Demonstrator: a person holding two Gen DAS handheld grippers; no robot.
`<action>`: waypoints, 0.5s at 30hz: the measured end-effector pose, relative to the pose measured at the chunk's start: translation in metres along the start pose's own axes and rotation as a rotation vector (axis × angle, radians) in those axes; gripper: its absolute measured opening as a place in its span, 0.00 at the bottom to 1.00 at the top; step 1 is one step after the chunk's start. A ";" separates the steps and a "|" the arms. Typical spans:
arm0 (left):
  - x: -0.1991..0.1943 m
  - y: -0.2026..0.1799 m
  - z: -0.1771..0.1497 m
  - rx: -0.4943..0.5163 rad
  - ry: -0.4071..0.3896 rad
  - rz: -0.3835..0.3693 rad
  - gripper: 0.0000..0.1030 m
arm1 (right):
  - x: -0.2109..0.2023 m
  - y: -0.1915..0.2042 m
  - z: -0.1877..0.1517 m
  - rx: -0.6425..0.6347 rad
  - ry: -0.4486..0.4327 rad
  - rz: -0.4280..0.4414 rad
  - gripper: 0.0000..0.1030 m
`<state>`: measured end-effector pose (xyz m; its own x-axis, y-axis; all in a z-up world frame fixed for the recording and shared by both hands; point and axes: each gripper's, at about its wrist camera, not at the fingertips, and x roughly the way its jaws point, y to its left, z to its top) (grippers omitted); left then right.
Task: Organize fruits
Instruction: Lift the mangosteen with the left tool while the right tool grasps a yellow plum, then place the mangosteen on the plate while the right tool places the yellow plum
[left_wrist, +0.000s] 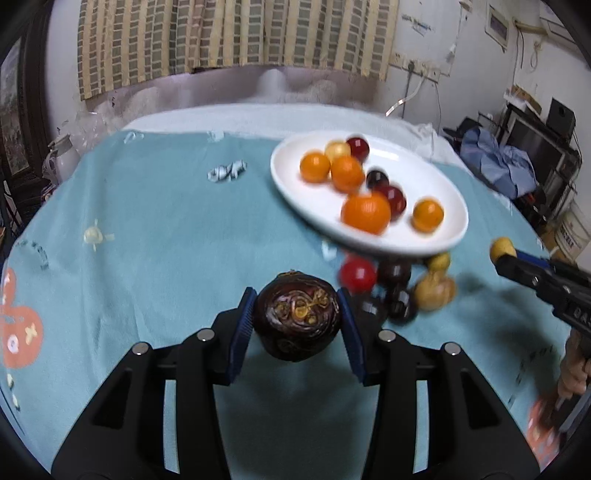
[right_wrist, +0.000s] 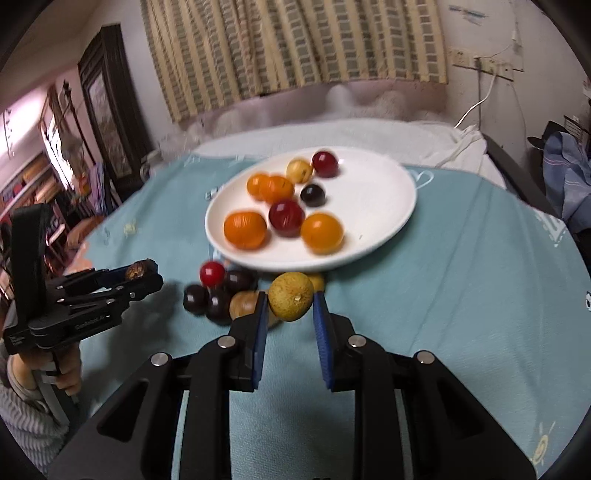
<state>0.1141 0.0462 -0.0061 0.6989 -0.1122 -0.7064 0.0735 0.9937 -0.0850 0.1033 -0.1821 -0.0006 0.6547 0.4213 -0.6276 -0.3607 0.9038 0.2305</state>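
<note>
left wrist view: the left gripper (left_wrist: 297, 317) is closed on a dark passion fruit (left_wrist: 298, 319), held above the blue cloth; the white plate (left_wrist: 295, 177) lies ahead and to its right. right wrist view: the right gripper (right_wrist: 290, 314) pinches a yellow-green fruit (right_wrist: 290, 301), and the plate's near rim sits just ahead, so the right looks nearer

Dim indoor light, motion-blurred fruit, soft shadows, fisheye-curved dark corners
</note>
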 end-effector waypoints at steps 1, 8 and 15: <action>0.000 -0.001 0.008 -0.002 -0.006 0.000 0.44 | -0.003 -0.003 0.006 0.012 -0.015 0.001 0.24; 0.024 -0.018 0.062 0.005 -0.040 0.012 0.44 | 0.015 -0.025 0.057 0.078 -0.051 -0.024 0.24; 0.077 -0.018 0.078 -0.017 0.007 0.013 0.44 | 0.062 -0.045 0.073 0.149 -0.031 -0.002 0.25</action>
<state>0.2219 0.0200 -0.0035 0.6948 -0.0991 -0.7124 0.0520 0.9948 -0.0877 0.2086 -0.1911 0.0047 0.6764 0.4191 -0.6056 -0.2577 0.9050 0.3385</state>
